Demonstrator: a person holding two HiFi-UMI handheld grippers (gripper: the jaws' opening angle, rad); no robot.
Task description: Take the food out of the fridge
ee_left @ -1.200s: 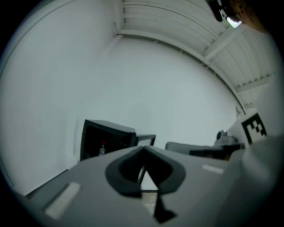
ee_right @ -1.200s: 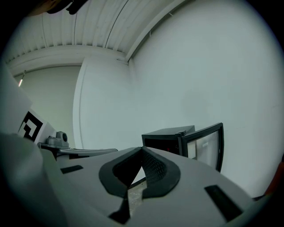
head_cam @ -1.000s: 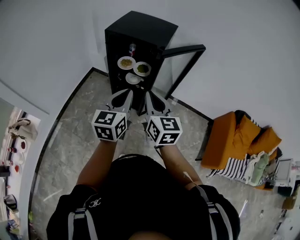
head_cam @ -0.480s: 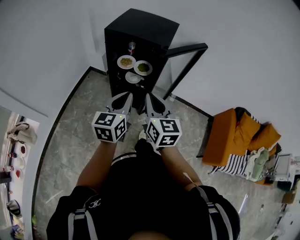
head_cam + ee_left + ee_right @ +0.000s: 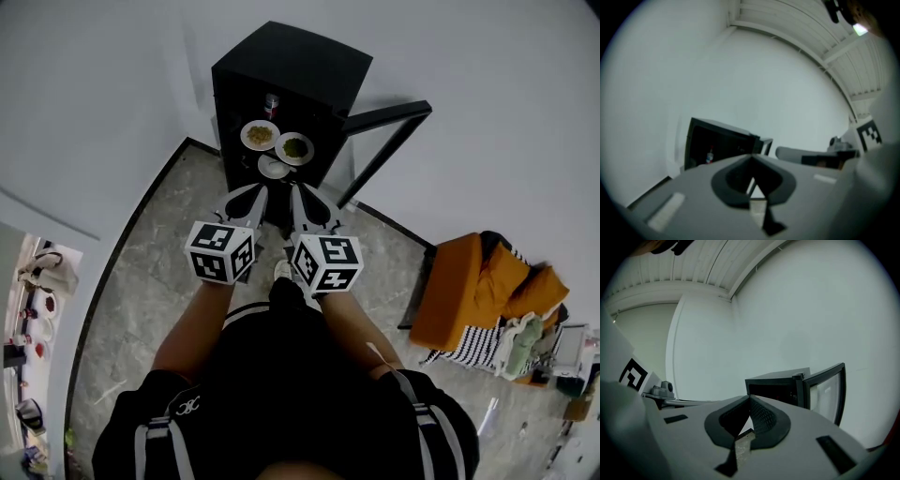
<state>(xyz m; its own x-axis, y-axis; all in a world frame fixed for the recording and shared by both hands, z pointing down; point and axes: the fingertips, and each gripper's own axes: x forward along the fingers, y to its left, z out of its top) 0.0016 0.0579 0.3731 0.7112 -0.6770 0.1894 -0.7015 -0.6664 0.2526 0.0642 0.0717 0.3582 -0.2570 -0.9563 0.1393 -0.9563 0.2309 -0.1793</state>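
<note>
Here, left gripper [image 5: 258, 189] and right gripper [image 5: 298, 190], both pressed together, point nearly level toward the fridge [image 5: 291, 58].

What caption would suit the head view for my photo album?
A person points the shut left gripper and right gripper at an open black fridge holding plates of food.

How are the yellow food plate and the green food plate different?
The white round plate of yellowish food holds pale food; the white round plate of green food holds dark food. The yellowish one sits left, the green one right. Both are white, inside the black fridge.
</note>
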